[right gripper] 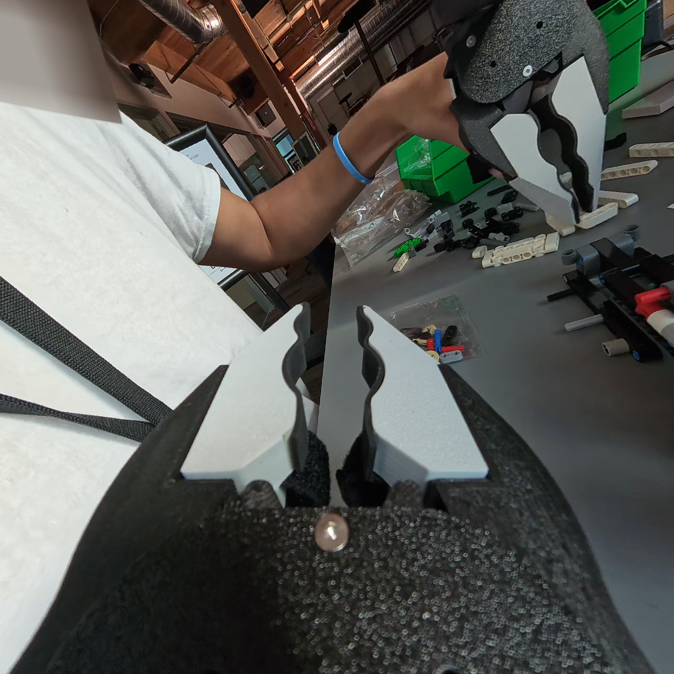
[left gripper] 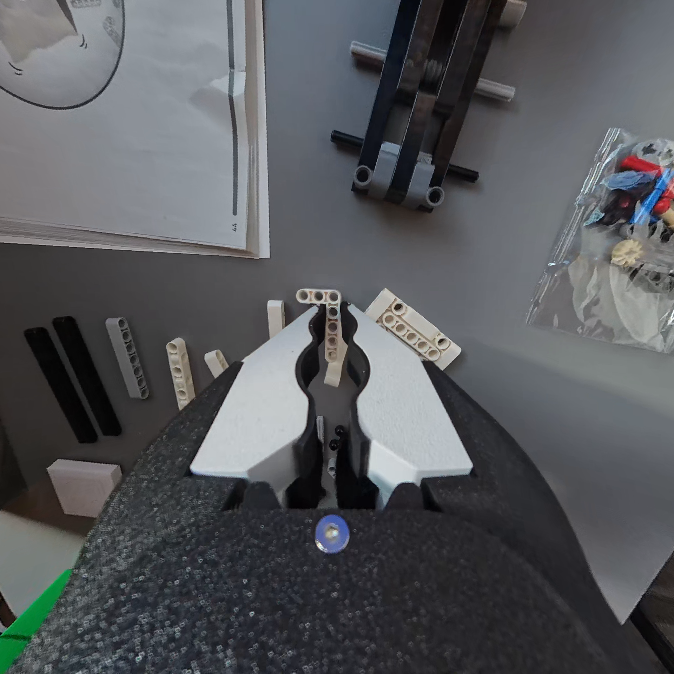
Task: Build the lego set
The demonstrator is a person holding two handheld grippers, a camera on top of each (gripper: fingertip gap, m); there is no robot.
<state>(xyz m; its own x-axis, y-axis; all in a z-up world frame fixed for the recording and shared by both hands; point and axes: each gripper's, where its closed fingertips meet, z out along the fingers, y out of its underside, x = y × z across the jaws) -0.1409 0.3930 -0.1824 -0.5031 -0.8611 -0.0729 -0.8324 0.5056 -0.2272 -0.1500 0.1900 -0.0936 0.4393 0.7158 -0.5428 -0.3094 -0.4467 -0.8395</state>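
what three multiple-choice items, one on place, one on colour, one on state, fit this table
1. In the left wrist view the open white paper booklet lies
a) left of the black beam frame
b) right of it
c) on top of it

2. The plastic bin behind the loose parts is
a) red
b) green
c) blue

3. The right gripper is
a) open and empty
b) clamped on a bag
c) clamped on a beam

Key: a, grey table separates booklet and frame; b, plainly green; a, bare gap between its fingers.
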